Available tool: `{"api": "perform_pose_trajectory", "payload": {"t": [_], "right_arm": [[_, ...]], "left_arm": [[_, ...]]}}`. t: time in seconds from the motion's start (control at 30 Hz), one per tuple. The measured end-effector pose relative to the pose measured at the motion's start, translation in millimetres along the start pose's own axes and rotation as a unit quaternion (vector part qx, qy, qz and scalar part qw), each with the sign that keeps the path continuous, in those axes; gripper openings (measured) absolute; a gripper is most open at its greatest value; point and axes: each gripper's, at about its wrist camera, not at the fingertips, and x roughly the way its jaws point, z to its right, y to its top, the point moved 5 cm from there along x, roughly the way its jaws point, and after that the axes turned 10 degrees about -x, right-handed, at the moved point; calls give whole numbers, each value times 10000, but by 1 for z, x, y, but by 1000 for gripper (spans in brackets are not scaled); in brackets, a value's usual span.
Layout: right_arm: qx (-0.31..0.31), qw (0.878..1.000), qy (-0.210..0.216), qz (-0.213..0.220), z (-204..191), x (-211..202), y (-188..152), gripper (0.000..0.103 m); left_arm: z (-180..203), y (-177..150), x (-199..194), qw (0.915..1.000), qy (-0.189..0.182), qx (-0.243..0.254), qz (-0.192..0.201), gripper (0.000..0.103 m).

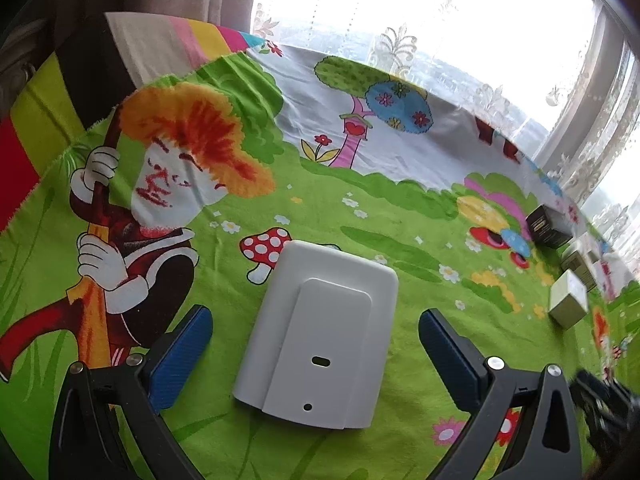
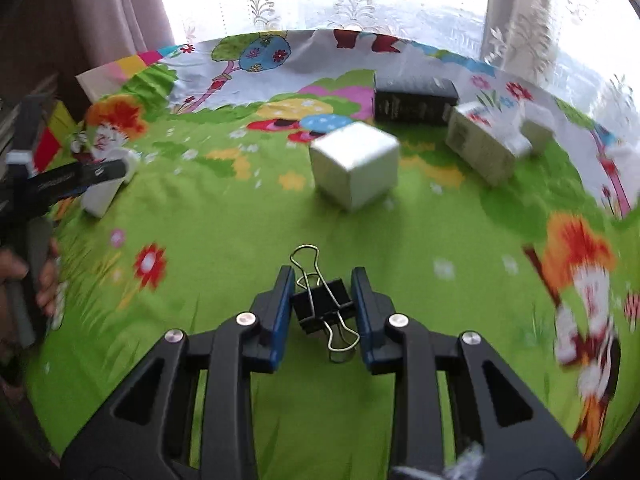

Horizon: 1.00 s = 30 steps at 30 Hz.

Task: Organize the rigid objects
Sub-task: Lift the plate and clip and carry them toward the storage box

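Note:
A black binder clip (image 2: pixel 322 306) with wire handles sits between the blue pads of my right gripper (image 2: pixel 323 276), which is shut on its body just above the green cartoon cloth (image 2: pixel 200 220). A flat white plastic device (image 1: pixel 320 332) lies on the cloth between the fingers of my left gripper (image 1: pixel 316 316). That gripper is open, with both pads well clear of the device's sides. In the right wrist view the left gripper (image 2: pixel 80 178) shows at the far left over the same white device (image 2: pixel 104 196).
A white cube box (image 2: pixel 354 168) stands ahead of the right gripper. Behind it are a black box (image 2: pixel 414 100) and a white printed box (image 2: pixel 484 144) with blurred white items beside it. A person's hand (image 2: pixel 40 280) holds the left tool. Curtains and a window close off the far edge.

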Motion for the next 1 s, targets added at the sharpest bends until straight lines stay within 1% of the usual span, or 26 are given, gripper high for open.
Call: {"api": "perform_pose_trajectory", "payload": {"t": [0.1, 0.17, 0.23, 0.27, 0.3, 0.33, 0.37, 0.43, 0.47, 0.5, 0.53, 0.57, 0.6, 0.63, 0.67, 0.73, 0.77, 0.83, 0.9, 1.0], "right_arm": [[-146, 9999, -89, 5, -17, -12, -16, 33], [-284, 9995, -143, -11, -30, -18, -22, 33], [-435, 9987, -248, -27, -38, -19, -24, 33], [-515, 9981, -324, -40, -41, -18, -23, 33], [-543, 9979, -356, -44, -42, -18, -23, 33], [-537, 9980, -343, -41, -41, -18, -23, 33], [-505, 9982, -308, -33, -40, -18, -24, 33], [-413, 9986, -324, -22, -37, -19, -26, 33], [-331, 9987, -380, 6, -34, -21, -26, 33], [-238, 9987, -430, 136, -31, -27, -26, 33], [-92, 9977, -545, 402, -27, -38, -26, 33], [57, 9944, -712, 776, -23, -54, -26, 33], [188, 9887, -840, 1231, -21, -73, -29, 33], [285, 9824, -929, 1596, -20, -89, -32, 33], [407, 9738, -1029, 1988, -20, -106, -38, 33], [547, 9604, -1146, 2479, -23, -130, -50, 33], [575, 9548, -1278, 2623, -25, -141, -56, 33], [631, 9486, -1435, 2750, -28, -156, -62, 33], [762, 9416, -1529, 2900, -25, -173, -67, 33], [815, 9330, -1656, 3090, -22, -199, -69, 33]], "left_arm": [[6, 1, 7, 9992, 333, 214, -87, 103], [11, 4, 16, 9965, 696, 437, -163, 103], [13, 7, 20, 9960, 725, 488, -171, 103], [14, 7, 20, 9960, 708, 521, -150, 95], [17, 6, 16, 9959, 651, 620, -63, 68], [22, 1, 10, 9947, 652, 790, -3, 65], [25, -6, 5, 9938, 674, 887, 0, 65], [28, -26, -7, 9950, 473, 880, -72, 65], [30, -40, -18, 9951, 413, 901, -61, 65], [33, -54, -31, 9944, 357, 991, 18, 65], [37, -66, -44, 9938, 310, 1059, 165, 65], [41, -76, -58, 9930, 289, 1097, 332, 65], [44, -89, -79, 9913, 271, 1121, 631, 65], [48, -97, -94, 9897, 223, 1116, 874, 65], [52, -104, -110, 9870, 156, 1134, 1125, 65], [66, -117, -145, 9769, -4, 1304, 1693, 65], [73, -122, -162, 9703, -93, 1441, 1942, 65], [88, -125, -189, 9586, -284, 1620, 2324, 65], [97, -126, -213, 9512, -508, 1647, 2559, 65], [106, -129, -242, 9411, -740, 1632, 2866, 65]]}}
